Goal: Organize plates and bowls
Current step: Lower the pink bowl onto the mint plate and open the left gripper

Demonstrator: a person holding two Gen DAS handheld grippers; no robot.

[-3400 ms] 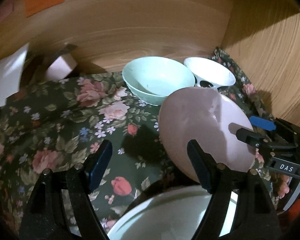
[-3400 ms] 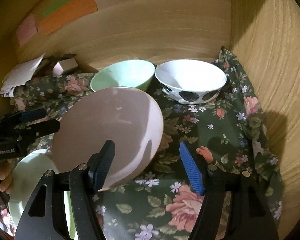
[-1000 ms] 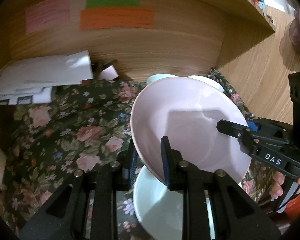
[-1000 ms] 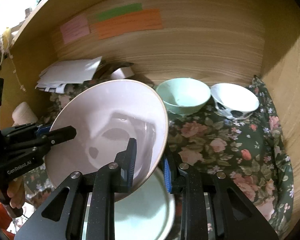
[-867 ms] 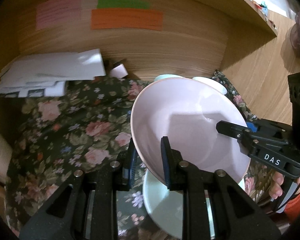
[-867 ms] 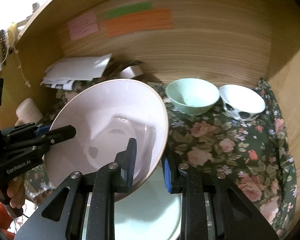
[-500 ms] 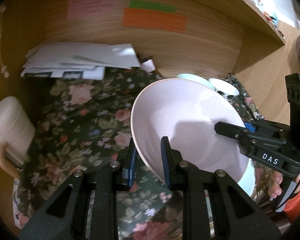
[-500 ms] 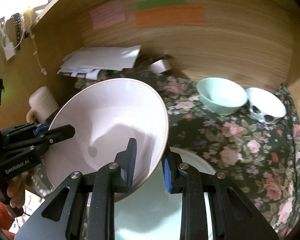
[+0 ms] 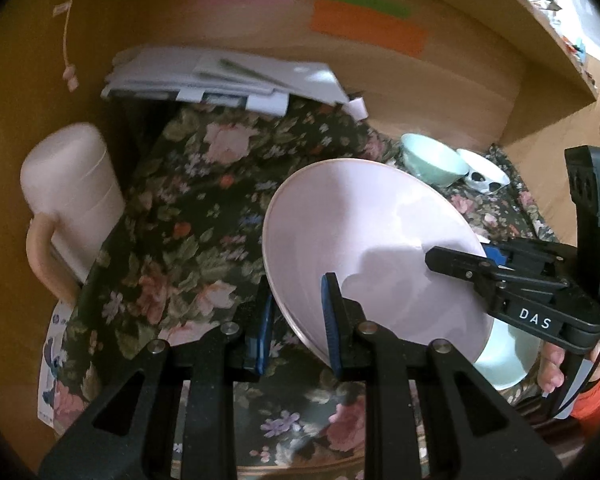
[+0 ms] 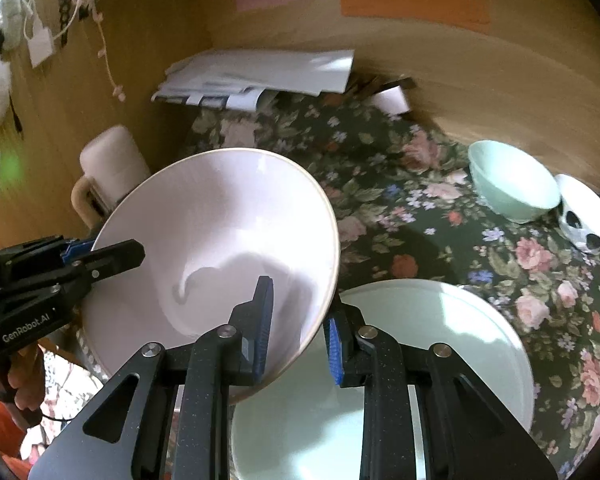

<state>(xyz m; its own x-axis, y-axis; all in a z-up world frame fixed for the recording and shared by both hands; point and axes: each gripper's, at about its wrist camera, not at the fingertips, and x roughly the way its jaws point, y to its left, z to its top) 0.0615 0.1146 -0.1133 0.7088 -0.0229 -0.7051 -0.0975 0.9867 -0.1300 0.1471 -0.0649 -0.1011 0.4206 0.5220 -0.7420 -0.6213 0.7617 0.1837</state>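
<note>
Between the two rigs, left gripper [image 9: 296,312] and right gripper [image 10: 300,330] each pinch opposite rim edges of the pink plate [image 9: 364,240], carried tilted above the floral cloth [image 9: 204,216] and over the pale green plate [image 10: 420,360]. Likely rigid, glazed, slick, breakable ceramic; thin rim grips seem adequate only while both hold.

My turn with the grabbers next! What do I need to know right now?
Left gripper: shut on the pink plate's rim.
Right gripper: shut on the same plate's opposite rim. The plate is held tilted in the air.
The mint plate lies on the floral cloth beside and partly under it. The mint bowl and white spotted bowl sit together at the back right.
Left to do: set the pink plate down, probably onto the mint plate.
</note>
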